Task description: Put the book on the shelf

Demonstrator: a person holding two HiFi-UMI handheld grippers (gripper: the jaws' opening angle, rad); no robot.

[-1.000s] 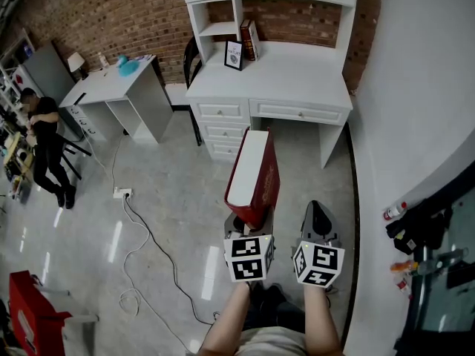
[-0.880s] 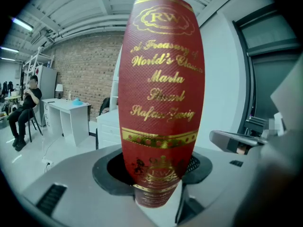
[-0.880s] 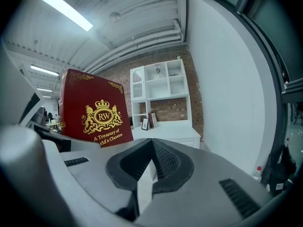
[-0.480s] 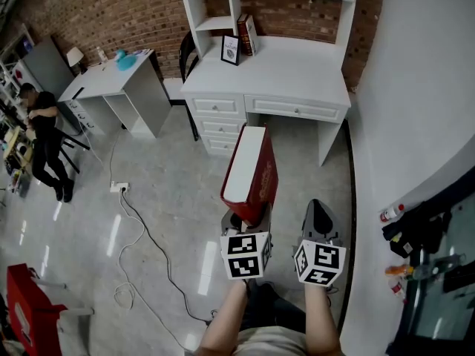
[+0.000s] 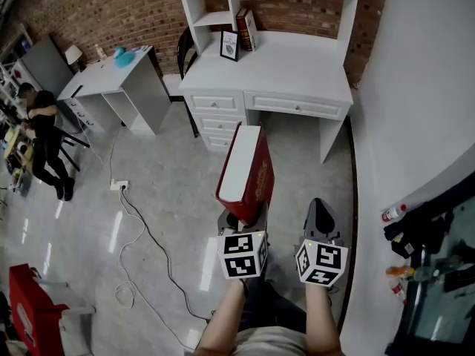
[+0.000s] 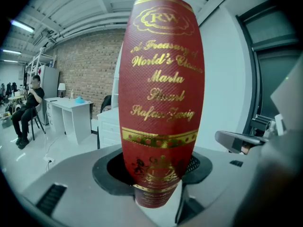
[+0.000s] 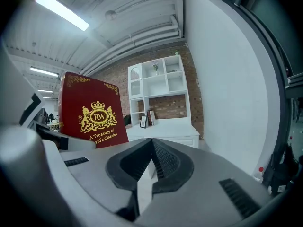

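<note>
1. We see the left gripper (image 5: 243, 221) clamped on the lower end of a thick red hardcover book with gold lettering (image 5: 246, 170), held upright above the floor (image 5: 163, 199).
2. The right gripper (image 5: 319, 221), just beside, has its jaws together, empty.
3. We find the white wooden shelf (image 5: 211, 19) well apart, beyond the book.

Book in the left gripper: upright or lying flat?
Upright: the red book stands on end, its lower end clamped in the left gripper, with the spine facing that gripper's camera.
</note>
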